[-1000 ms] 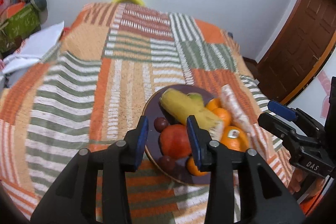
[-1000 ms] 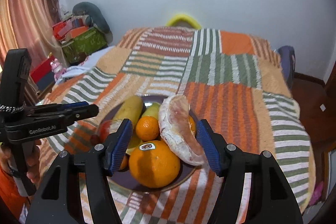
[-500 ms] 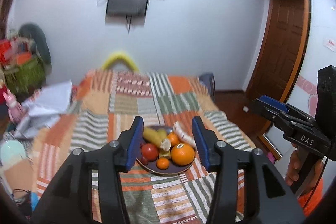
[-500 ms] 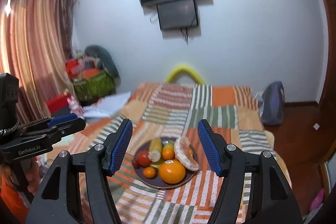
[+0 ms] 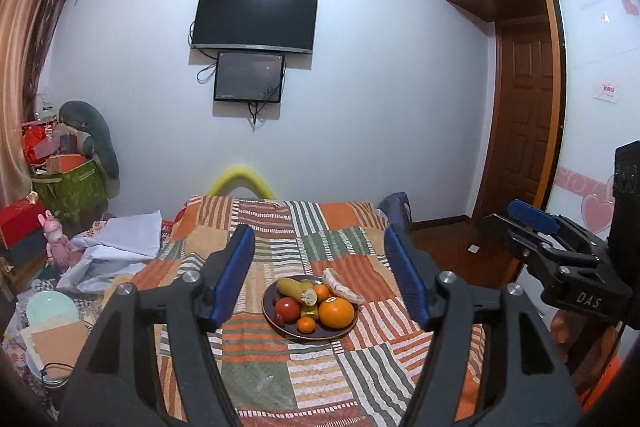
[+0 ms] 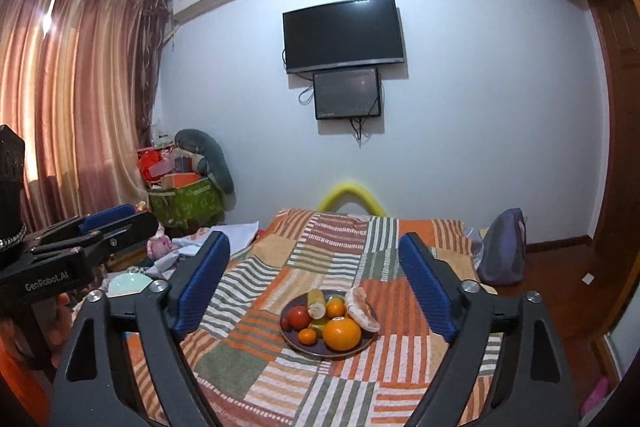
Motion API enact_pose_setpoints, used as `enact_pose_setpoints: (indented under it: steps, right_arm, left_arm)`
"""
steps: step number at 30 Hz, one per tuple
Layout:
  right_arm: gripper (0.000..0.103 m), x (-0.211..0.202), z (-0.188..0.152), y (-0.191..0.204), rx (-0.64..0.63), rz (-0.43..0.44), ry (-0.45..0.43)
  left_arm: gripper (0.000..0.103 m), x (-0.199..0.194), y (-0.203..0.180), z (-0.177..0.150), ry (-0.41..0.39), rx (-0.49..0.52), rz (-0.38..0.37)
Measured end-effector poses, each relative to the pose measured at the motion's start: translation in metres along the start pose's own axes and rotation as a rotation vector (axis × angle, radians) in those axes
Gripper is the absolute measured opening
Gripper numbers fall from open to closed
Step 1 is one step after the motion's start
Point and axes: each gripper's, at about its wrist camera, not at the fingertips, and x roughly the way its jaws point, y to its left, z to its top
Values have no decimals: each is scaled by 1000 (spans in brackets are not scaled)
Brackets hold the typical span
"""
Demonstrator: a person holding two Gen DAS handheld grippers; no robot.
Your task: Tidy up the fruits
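Observation:
A dark plate (image 5: 304, 338) (image 6: 312, 353) sits on the striped patchwork bedspread (image 5: 256, 379). It holds a big orange (image 5: 336, 313) (image 6: 342, 333), a red fruit (image 5: 287, 308), a corn cob (image 5: 296, 289), a small tangerine (image 5: 306, 325) and a peeled citrus segment (image 5: 342, 289) (image 6: 360, 309). My left gripper (image 5: 318, 233) hangs well back from the plate and above it, its jaws opening with nothing between them. My right gripper (image 6: 313, 239) is equally far back, its jaws also opening and empty. Each wrist view shows the other gripper at its edge: the right gripper (image 5: 532, 223) and the left gripper (image 6: 116, 221).
Left of the bed lie white cloth (image 5: 120, 243), a pale green dish (image 5: 52, 309), boxes and a green bag (image 5: 72, 187). A purple bag (image 6: 502, 251) stands at the bed's right side. A TV (image 5: 254, 17) hangs on the far wall, with a wooden door (image 5: 524, 119) to its right.
Both grippers pulled back and up from the plate, which now looks small and far. Both pairs of jaws opened wider. The views tilted up to show the wall and TV.

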Motion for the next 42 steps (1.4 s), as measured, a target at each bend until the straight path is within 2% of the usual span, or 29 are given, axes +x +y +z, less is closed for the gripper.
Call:
enact_pose_setpoints:
  steps: [4, 5, 9, 11, 42]
  right_arm:
    - [98, -4, -3, 4, -8, -26, -9]
    - [101, -8, -4, 5, -7, -32, -14]
    - [103, -11, -5, 3, -7, -52, -18]
    - [103, -10, -5, 3, -4, -48, -9]
    - [103, -20, -9, 2, -4, -68, -2]
  left_arm:
    - [76, -10, -4, -2, -13, 12, 13]
    - [82, -13, -6, -3, -17, 16, 19]
    - [95, -20, -9, -5, -30, 25, 27]
    - [98, -20, -8, -6, -32, 24, 27]
    - [103, -14, -11, -12, -34, 24, 46]
